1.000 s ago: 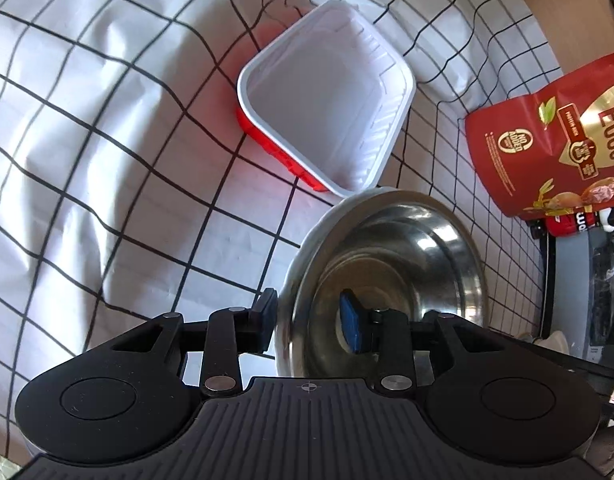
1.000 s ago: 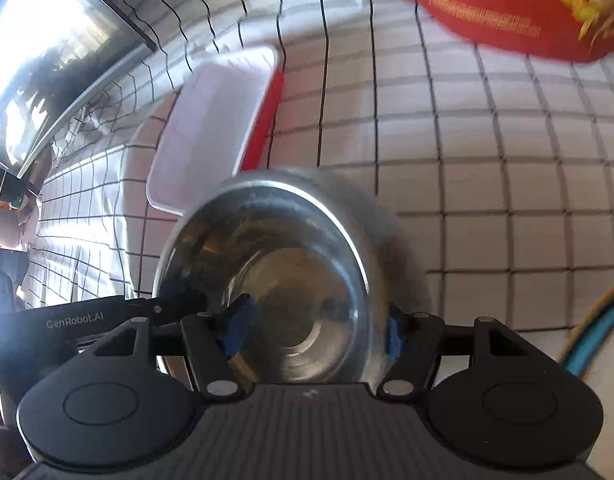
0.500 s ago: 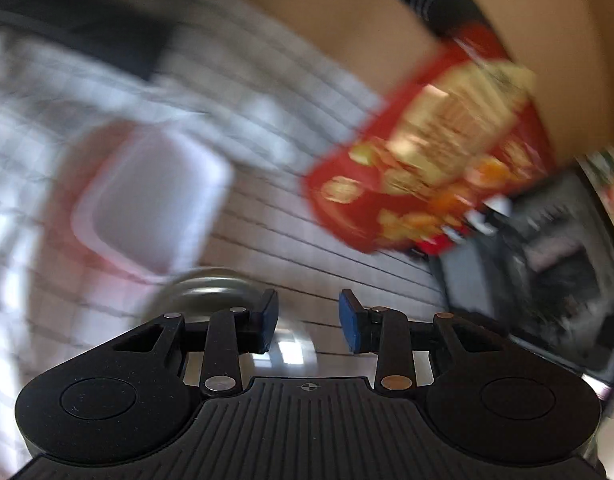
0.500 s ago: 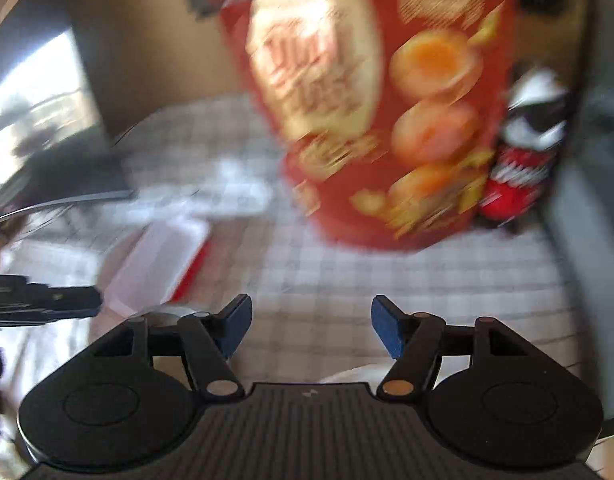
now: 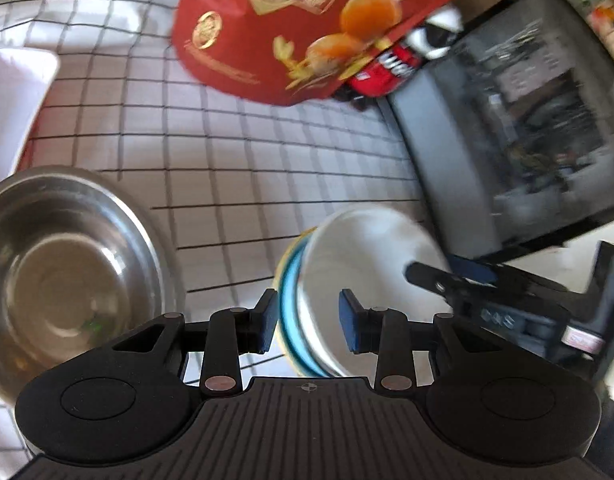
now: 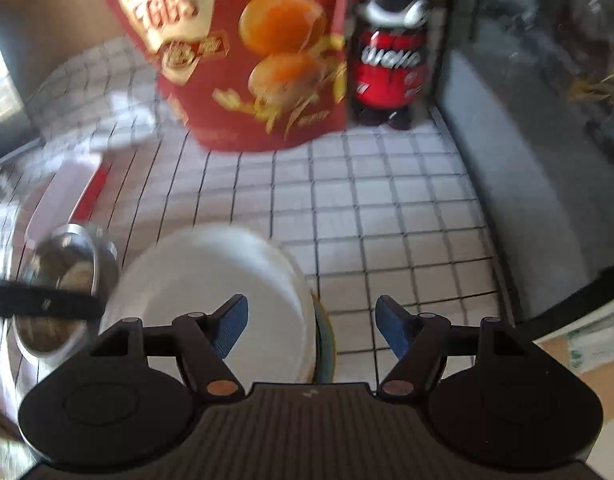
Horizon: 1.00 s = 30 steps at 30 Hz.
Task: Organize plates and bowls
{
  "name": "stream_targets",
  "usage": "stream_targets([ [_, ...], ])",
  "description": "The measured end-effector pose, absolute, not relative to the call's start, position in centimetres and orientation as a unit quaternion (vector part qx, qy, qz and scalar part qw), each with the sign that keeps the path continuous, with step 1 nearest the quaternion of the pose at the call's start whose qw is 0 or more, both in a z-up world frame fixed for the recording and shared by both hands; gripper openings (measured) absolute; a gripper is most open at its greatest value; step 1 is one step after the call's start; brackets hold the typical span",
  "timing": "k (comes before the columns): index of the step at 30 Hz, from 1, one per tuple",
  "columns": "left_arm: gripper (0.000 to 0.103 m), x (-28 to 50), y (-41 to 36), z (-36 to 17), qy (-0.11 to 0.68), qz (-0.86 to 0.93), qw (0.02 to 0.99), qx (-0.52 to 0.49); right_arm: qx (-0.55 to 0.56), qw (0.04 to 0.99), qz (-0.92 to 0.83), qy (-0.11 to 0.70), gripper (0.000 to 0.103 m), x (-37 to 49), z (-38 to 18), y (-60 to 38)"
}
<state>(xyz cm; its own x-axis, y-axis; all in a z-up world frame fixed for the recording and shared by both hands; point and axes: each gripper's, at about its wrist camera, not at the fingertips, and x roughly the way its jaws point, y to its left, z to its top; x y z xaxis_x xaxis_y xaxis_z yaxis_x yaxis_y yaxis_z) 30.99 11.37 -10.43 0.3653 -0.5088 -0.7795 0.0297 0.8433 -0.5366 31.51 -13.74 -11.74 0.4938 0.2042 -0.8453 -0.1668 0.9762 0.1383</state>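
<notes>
A white bowl (image 5: pixel 359 256) sits on a blue-rimmed plate (image 5: pixel 287 304) on the checked cloth. My left gripper (image 5: pixel 309 322) hovers over the stack's left edge, open, with the rims showing between its pads but not pressed. My right gripper (image 6: pixel 313 320) hangs over the right rim of the white bowl (image 6: pixel 211 280), its jaws opening, nothing clamped. A steel bowl (image 5: pixel 67 272) stands empty to the left, also seen as the steel bowl (image 6: pixel 63 276) in the right wrist view. Behind it lies a red-and-white square tray (image 6: pixel 67 196).
A red quail-egg bag (image 6: pixel 247 52) and a red-and-black figure bottle (image 6: pixel 391 52) stand at the back. A dark glass-fronted appliance (image 5: pixel 507 120) walls off the right side. Open checked cloth (image 6: pixel 387 220) lies between the stack and the bag.
Both grippers have left the steel bowl and swung right to the white bowl and plate. The steel bowl now rests on the cloth. The right jaws stand wider.
</notes>
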Motion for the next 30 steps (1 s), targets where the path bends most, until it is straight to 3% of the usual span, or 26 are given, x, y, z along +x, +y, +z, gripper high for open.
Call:
stream_targets([
  [5,0.044,31.2,9.8,-11.3,0.562,-0.088,0.798,-0.199,0.008,0.851,0.132,0.509,0.071,33.2,-14.6,-15.7],
  [8,0.042,31.9,8.8,-12.6,0.575,-0.086,0.78,-0.233,0.039,0.834,0.168,0.524,0.071,34.0,-15.7,-16.8],
  [9,0.052,32.0,8.6,-13.4,0.581,-0.092,0.767,-0.257,0.051,0.826,0.182,0.53,0.071,34.2,-16.1,-17.1],
  [13,0.059,32.1,7.9,-15.4,0.591,-0.089,0.749,-0.287,0.089,0.799,0.216,0.555,0.071,35.1,-18.3,-17.4],
  [18,0.083,31.8,7.5,-15.7,0.582,-0.1,0.745,-0.312,0.138,0.755,0.242,0.594,0.071,35.6,-20.7,-17.2],
  [23,0.076,31.3,7.4,-15.5,0.568,-0.082,0.757,-0.312,0.126,0.746,0.272,0.595,0.072,35.6,-20.8,-16.1],
  [30,0.076,31.2,7.5,-14.5,0.579,-0.057,0.763,-0.282,0.153,0.725,0.321,0.59,0.072,35.7,-20.6,-15.7],
])
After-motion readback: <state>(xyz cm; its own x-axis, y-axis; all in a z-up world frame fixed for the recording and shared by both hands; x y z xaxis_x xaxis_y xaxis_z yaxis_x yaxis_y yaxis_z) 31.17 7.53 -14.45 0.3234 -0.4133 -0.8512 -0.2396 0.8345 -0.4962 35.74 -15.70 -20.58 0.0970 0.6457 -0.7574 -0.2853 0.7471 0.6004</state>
